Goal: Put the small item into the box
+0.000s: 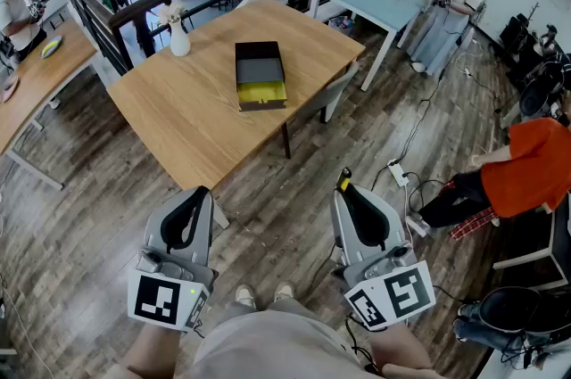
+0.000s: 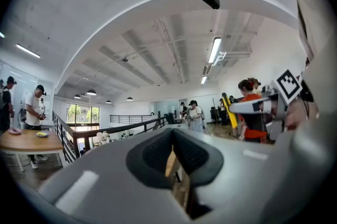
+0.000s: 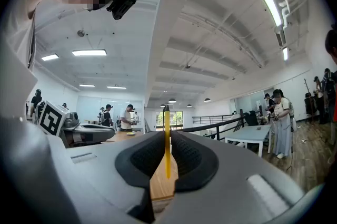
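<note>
Head view puts you well short of the table point(image 1: 178, 123), so the task is barely begun. The item is gripped, but carrying it over and dropping it in are both left to do.

Your right gripper point(image 1: 350, 190), at lower right of the frame, has its jaws clamped on the small item, a thin yellow stick point(image 1: 344, 180) with a dark tip. In the right gripper view the stick point(image 3: 167, 154) stands upright between the pads and pokes out past them.

Your left gripper point(image 1: 198, 195), at lower left, is closed on nothing. In the left gripper view its pads point(image 2: 158, 152) meet, with only wood showing below them.

The box point(image 1: 260, 76) lies on the table at upper centre, well apart from both grippers. Its yellow tray point(image 1: 261, 92) is open beside the black part, and looks empty from here.
</note>
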`<control>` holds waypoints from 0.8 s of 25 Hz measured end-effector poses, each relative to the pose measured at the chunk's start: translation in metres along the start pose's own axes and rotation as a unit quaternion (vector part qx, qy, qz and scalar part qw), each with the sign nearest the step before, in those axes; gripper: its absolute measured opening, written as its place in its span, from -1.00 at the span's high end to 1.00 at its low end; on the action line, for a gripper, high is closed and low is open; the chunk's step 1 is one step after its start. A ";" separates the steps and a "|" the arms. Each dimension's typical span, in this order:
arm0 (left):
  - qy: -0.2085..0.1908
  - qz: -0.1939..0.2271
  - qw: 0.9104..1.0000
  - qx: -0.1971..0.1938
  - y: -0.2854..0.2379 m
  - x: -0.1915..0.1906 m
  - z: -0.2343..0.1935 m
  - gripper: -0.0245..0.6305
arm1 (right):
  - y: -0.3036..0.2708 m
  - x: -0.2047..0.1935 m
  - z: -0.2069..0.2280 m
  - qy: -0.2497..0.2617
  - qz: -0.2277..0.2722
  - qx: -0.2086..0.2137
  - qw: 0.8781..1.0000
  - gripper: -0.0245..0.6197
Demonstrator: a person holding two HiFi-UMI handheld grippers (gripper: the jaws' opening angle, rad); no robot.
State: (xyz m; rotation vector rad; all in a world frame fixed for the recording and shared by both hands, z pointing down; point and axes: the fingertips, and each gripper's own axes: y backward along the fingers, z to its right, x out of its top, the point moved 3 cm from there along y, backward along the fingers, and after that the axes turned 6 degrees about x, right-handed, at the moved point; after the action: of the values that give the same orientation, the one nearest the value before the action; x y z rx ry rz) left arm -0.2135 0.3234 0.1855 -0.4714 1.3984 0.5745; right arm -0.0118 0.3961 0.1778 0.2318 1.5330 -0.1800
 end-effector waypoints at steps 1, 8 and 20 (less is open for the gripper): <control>-0.001 -0.003 1.000 0.000 -0.001 -0.001 0.000 0.92 | 0.000 0.000 0.001 0.000 0.000 0.000 1.000 0.80; -0.002 -0.008 1.000 -0.004 0.000 -0.002 0.009 0.92 | 0.005 -0.001 0.002 -0.008 0.001 0.006 1.000 0.80; -0.001 -0.021 1.000 0.006 0.003 -0.008 0.035 0.92 | 0.021 -0.008 0.015 -0.005 -0.005 0.020 1.000 0.80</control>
State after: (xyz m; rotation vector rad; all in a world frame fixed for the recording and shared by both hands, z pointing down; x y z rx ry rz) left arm -0.1885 0.3467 0.1977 -0.4898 1.3862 0.5328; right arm 0.0078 0.4121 0.1865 0.2549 1.5216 -0.2197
